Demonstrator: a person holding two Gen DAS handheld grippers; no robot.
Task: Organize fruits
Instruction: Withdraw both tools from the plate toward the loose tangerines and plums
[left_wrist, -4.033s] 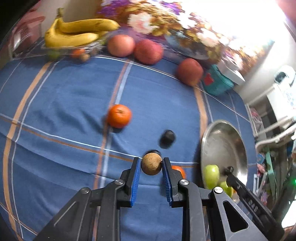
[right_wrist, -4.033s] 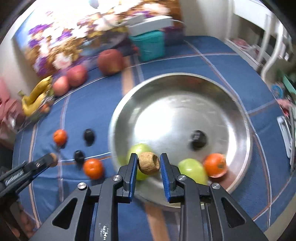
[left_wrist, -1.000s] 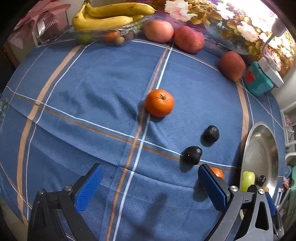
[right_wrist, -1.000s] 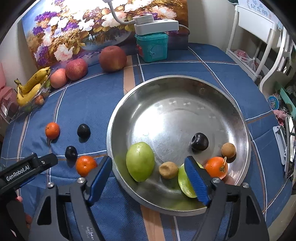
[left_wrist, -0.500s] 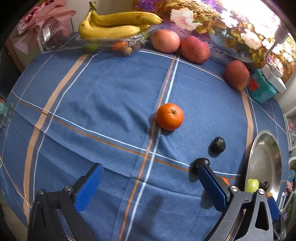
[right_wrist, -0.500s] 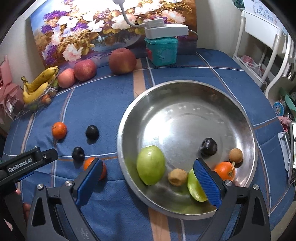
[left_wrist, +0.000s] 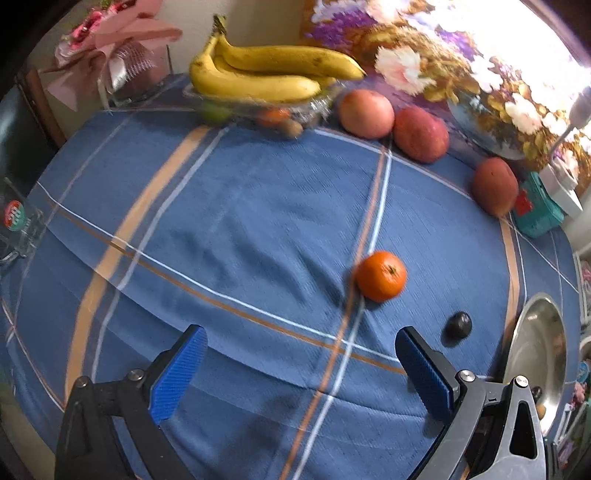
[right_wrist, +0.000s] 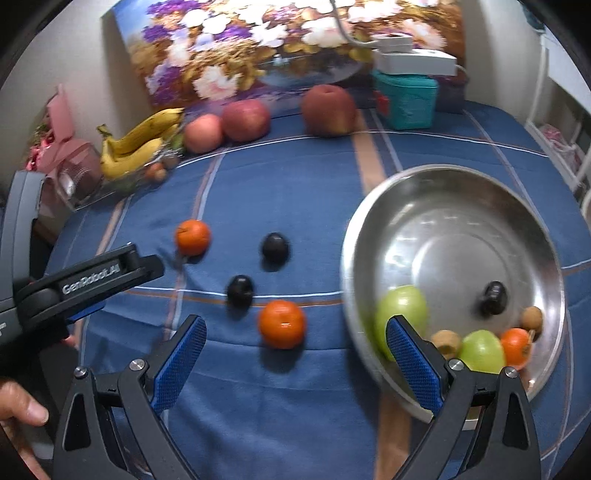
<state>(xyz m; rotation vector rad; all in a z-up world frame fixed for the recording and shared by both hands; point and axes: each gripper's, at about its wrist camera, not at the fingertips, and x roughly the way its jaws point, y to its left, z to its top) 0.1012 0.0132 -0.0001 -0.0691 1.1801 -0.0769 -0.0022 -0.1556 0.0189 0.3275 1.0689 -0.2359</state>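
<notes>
Fruit lies split between table (right_wrist: 295, 184) and steel bowl (right_wrist: 454, 177). The right wrist view shows both green apples (right_wrist: 400, 314), an orange and small brown fruits inside the bowl, and a nearer orange (right_wrist: 282, 324) just ahead of the right claw (right_wrist: 295, 363), spread wide and empty. The left view shows only the far orange (left_wrist: 381, 276), one dark plum (left_wrist: 458, 325) and the left claw (left_wrist: 301, 369), also gaping empty.
</notes>
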